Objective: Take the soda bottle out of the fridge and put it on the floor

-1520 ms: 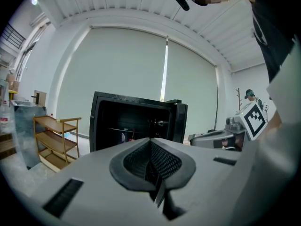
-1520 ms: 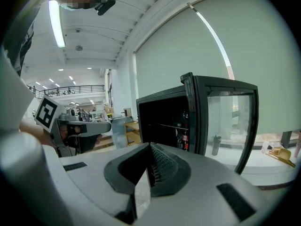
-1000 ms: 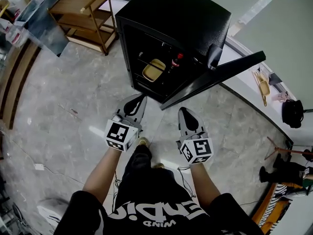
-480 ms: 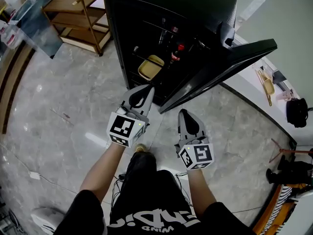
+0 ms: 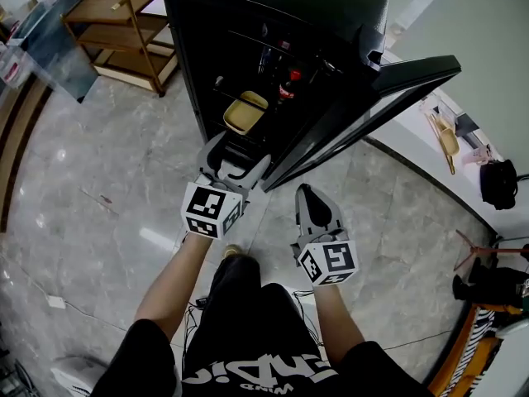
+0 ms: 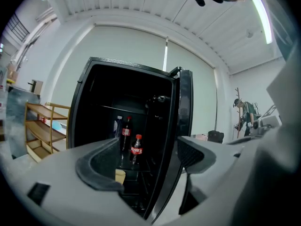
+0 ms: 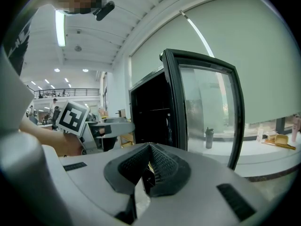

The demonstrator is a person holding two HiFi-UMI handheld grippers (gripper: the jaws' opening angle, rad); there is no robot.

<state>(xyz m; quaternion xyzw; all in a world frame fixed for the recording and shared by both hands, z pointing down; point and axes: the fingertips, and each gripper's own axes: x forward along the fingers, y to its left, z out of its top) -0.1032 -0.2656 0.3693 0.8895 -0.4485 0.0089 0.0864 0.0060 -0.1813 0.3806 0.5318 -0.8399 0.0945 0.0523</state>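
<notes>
The left claw (image 5: 238, 162) is opening with nothing in it, aimed into the open fridge (image 5: 273, 23) at the frame's top, where the soda bottle (image 5: 287, 85) stands on a shelf, apparently readying a reach, while the right claw (image 5: 307, 197) hangs pressed together.

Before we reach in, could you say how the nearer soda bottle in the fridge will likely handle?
The soda bottle looks dark with liquid, so it is probably full and fairly heavy. Standing tall and narrow, it may tip if pushed high.
</notes>
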